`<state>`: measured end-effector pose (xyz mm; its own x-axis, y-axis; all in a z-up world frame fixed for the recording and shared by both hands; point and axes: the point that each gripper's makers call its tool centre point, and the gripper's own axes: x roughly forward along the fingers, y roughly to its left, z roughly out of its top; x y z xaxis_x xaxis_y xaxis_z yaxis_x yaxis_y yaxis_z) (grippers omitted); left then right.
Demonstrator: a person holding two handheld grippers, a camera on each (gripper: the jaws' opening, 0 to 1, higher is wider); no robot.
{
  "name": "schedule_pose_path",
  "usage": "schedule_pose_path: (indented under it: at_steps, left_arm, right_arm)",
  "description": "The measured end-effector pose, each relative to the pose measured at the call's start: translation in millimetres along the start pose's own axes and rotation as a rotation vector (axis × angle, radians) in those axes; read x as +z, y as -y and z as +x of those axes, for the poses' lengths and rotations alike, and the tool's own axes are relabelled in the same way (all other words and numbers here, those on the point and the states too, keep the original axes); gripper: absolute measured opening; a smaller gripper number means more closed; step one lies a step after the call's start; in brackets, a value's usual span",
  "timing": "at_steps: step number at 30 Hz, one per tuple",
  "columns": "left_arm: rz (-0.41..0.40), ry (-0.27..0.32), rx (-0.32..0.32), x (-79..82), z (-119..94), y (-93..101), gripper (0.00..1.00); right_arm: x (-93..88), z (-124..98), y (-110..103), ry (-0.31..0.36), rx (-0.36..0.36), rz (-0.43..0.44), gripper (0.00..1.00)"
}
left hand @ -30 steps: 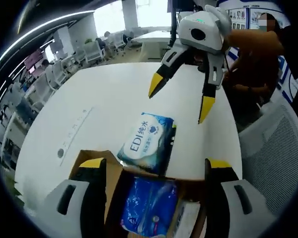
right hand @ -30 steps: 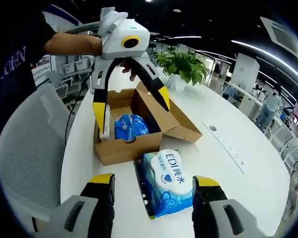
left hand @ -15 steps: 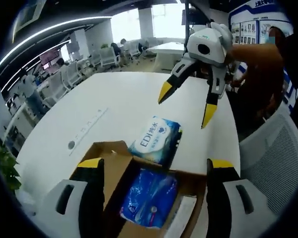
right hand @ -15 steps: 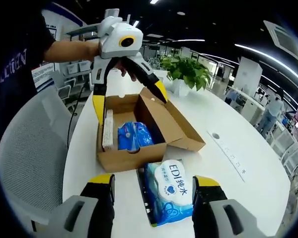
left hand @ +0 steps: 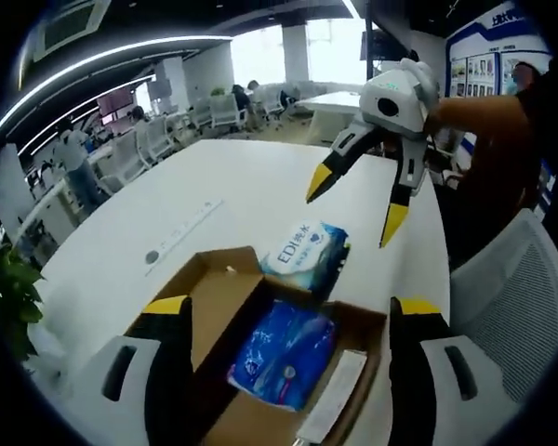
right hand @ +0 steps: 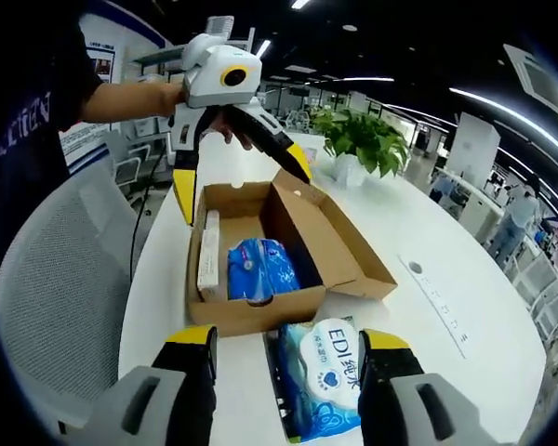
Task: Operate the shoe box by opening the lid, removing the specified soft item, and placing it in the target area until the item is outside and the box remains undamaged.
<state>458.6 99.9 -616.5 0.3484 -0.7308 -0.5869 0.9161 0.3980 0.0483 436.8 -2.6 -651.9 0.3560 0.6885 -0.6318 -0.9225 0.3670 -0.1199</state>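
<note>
Lying open, shoe box (right hand: 260, 279) with blue pack (right hand: 260, 269) inside, tissue pack (right hand: 330, 372) just outside, both tools' jaws apart.

Each handheld gripper has a rounded white housing and two black jaws with yellow tips: left gripper (right hand: 237, 177), right gripper (left hand: 355, 198). The person wears a dark short sleeve (right hand: 39, 98) bearing pale lettering.

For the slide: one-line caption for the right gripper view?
Open shoe box holding a blue pack; EDI tissue pack on the table between the right gripper.
</note>
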Motion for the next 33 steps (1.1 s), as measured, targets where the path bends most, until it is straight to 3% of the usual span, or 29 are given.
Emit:
schedule_pose_path:
  at_steps: [11,21,33]
  left_arm:
    - [-0.025,0.041,0.048,-5.4,-25.3,-1.2,0.93]
    - [-0.061,0.039,0.089,-27.0,-48.3,1.0,0.96]
    - [-0.109,0.071,0.145,-41.6,-77.0,-1.3,0.99]
  right_arm:
    - [10.6,15.1,-6.2,-0.007,-0.002,-0.027,0.54]
    - [21.6,36.2,-15.2,-0.010,0.008,-0.059,0.47]
    - [28.8,65.9,-21.4,-0.042,0.005,-0.112,0.40]
